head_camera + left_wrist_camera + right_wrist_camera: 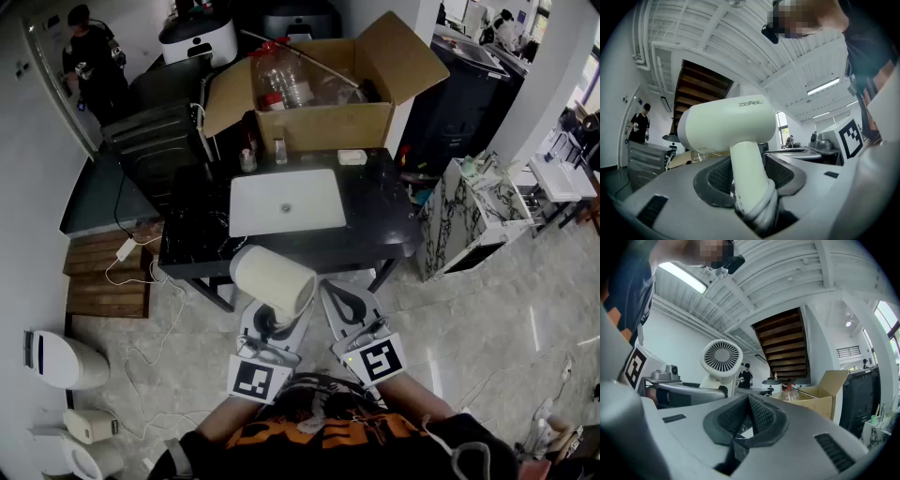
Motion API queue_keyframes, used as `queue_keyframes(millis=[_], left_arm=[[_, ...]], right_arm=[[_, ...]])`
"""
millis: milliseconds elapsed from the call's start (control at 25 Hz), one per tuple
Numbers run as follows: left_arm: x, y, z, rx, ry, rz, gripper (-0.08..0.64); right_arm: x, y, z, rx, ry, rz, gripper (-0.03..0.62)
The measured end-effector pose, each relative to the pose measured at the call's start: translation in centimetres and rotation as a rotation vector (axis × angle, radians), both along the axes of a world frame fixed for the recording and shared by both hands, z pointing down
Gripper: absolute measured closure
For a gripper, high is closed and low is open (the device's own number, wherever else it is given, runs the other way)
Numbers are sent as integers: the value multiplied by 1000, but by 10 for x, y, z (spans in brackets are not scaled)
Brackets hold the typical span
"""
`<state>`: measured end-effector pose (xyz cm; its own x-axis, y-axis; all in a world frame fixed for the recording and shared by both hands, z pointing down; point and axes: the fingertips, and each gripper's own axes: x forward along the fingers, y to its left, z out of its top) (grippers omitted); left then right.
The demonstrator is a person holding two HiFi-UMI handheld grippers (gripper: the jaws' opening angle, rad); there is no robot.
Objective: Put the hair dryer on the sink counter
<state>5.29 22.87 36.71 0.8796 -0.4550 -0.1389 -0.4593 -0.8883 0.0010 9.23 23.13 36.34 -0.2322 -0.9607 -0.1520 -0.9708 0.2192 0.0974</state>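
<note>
A cream-white hair dryer (272,279) stands upright in my left gripper (272,323), just in front of the near edge of the black sink counter (380,220). In the left gripper view my left gripper (750,187) is shut on the handle of the hair dryer (731,124), with its grey cord coiled round the handle base. The white basin (286,202) is set in the middle of the counter. My right gripper (345,300) is beside the left one, shut and empty. In the right gripper view the hair dryer's rear grille (721,359) shows to the left of my right gripper (749,416).
An open cardboard box (328,117) with plastic bottles stands behind the counter. Small bottles (247,159) and a white dish (352,157) sit at the counter's back edge. A marble-patterned cabinet (469,216) is on the right; a power strip (127,248), cable and wooden pallet (108,281) lie on the left.
</note>
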Motion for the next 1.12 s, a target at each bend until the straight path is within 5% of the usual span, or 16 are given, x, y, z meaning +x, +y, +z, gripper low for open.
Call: queue_keyframes(millis=[1120], left_arm=[[37,35,4,11,-20,-5,344]], right_arm=[[39,31,15,-16,4,-18,578]])
